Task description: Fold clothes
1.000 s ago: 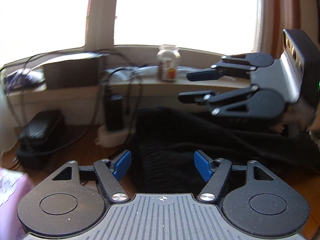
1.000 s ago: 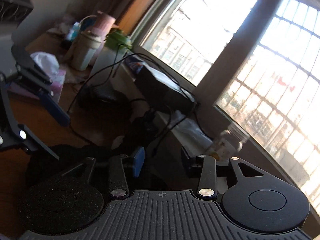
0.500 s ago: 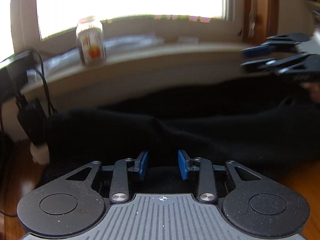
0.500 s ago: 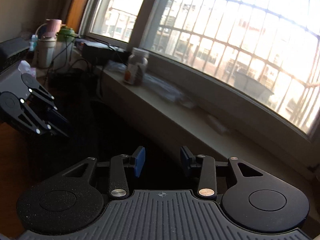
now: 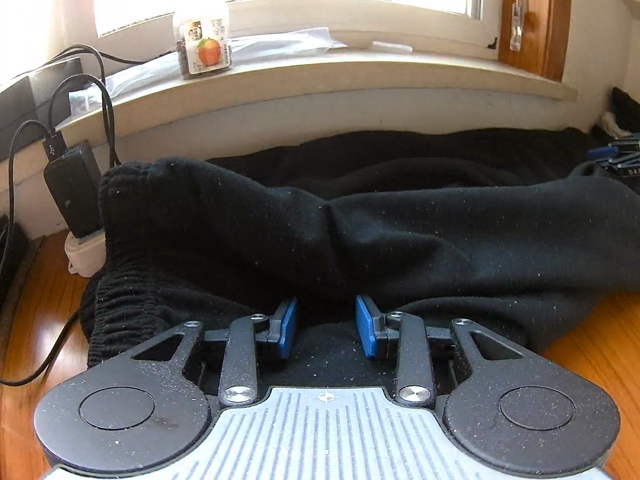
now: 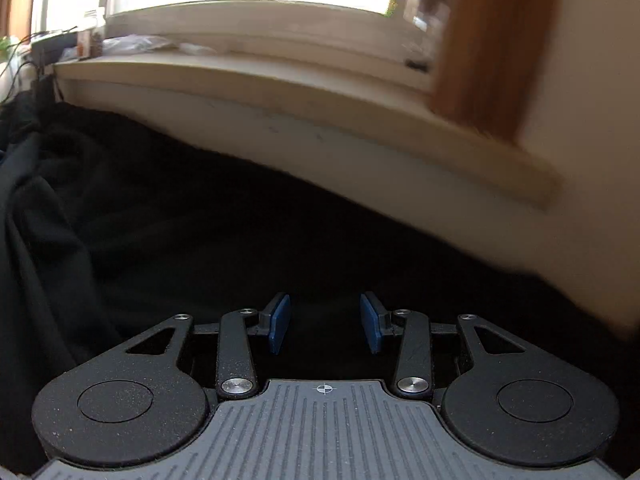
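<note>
A black garment (image 5: 400,232) lies rumpled across the middle of the frame on a wooden worktop (image 5: 592,344) below a windowsill (image 5: 320,76). The left tongs (image 5: 326,330), lower centre, stand narrowly parted over a fold, apparently gripping nothing. The right tongs (image 6: 325,326) are likewise narrowly parted above dark cloth. Each should probably pinch one single edge before lifting. Hems and layers are lost in shadow; the right view is blurred.

Left gripper (image 5: 326,326) and right gripper (image 6: 325,326), each angled downward, blue pads (image 5: 287,328) parted with a clear gap between them.
</note>
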Motion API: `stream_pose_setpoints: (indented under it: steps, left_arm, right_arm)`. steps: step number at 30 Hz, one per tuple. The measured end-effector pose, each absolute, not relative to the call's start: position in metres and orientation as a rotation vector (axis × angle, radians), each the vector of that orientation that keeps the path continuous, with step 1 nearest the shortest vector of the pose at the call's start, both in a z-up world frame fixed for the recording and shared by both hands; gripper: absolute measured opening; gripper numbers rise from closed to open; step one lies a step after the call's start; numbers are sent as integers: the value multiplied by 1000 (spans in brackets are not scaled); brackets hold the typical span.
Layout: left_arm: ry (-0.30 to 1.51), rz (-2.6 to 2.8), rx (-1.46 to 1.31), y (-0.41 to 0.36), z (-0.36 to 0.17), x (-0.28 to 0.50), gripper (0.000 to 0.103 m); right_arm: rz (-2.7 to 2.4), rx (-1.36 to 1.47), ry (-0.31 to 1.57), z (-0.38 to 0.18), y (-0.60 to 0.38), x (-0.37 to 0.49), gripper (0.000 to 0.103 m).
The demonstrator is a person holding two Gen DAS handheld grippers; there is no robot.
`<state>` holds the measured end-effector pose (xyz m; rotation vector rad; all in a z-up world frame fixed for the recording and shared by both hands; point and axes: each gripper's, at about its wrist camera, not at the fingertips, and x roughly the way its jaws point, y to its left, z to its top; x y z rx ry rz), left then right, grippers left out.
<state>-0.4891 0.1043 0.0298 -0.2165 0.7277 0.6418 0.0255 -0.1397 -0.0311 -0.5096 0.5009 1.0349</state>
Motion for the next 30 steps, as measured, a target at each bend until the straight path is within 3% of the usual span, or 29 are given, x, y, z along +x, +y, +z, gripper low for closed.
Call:
stream_pose_setpoints:
  steps: [8, 23, 26, 28, 30]
  left_arm:
    - [718, 660, -205, 87, 31, -504, 36]
    - [681, 688, -199, 56, 35, -534, 36]
    - [670, 702, -164, 46, 40, -529, 45]
    - [659, 694, -115, 34, 45, -523, 61]
    - [660, 687, -47, 19, 48, -516, 62]
  right_arm:
    - [1062, -362, 550, -45, -170, 17, 39]
    - [1074, -373, 514, -38, -200, -13, 41]
    - [1078, -380, 492, -26, -214, -25, 40]
    - [1088, -382, 489, -18, -227, -35, 40]
    - [1094, -388, 491, -12, -243, -48, 41]
